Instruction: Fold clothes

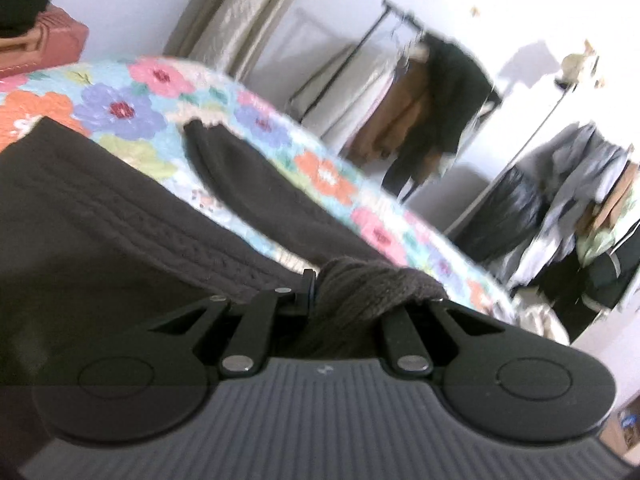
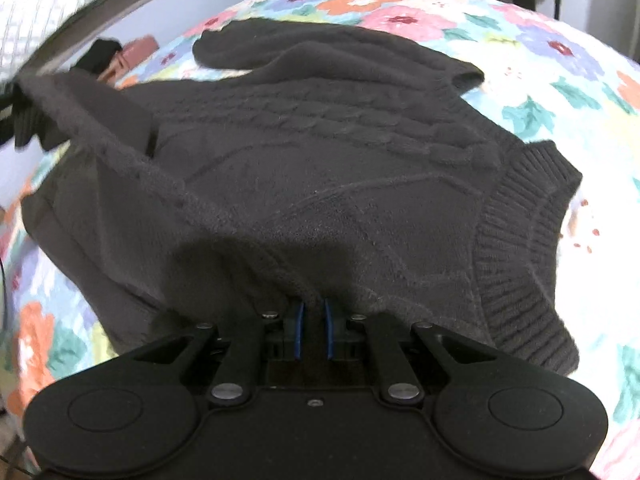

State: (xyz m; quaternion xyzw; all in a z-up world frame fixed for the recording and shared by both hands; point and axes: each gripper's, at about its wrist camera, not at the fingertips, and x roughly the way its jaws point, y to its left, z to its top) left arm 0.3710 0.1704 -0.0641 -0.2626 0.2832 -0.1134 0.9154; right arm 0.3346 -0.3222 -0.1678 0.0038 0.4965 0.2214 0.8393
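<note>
A dark brown cable-knit sweater [image 2: 340, 152] lies spread on a floral quilt [image 2: 560, 80], its ribbed hem [image 2: 520, 240] to the right and one sleeve [image 2: 248, 46] at the far side. My right gripper [image 2: 313, 304] sits at the near edge, its blue pads drawn close together with a fold of the knit pinched between them. A raised ridge of fabric runs from there up to the left edge of this view. In the left wrist view my left gripper [image 1: 372, 292] is shut on a bunched wad of the sweater [image 1: 100, 208], lifted off the bed; a sleeve [image 1: 248, 184] trails beyond.
Past the bed's far edge stand two clothes racks with hanging garments [image 1: 436, 112] [image 1: 592, 208]. A pink case [image 1: 52, 36] with dark clothing on top sits at the upper left. Pale curtains [image 1: 248, 12] hang by the wall.
</note>
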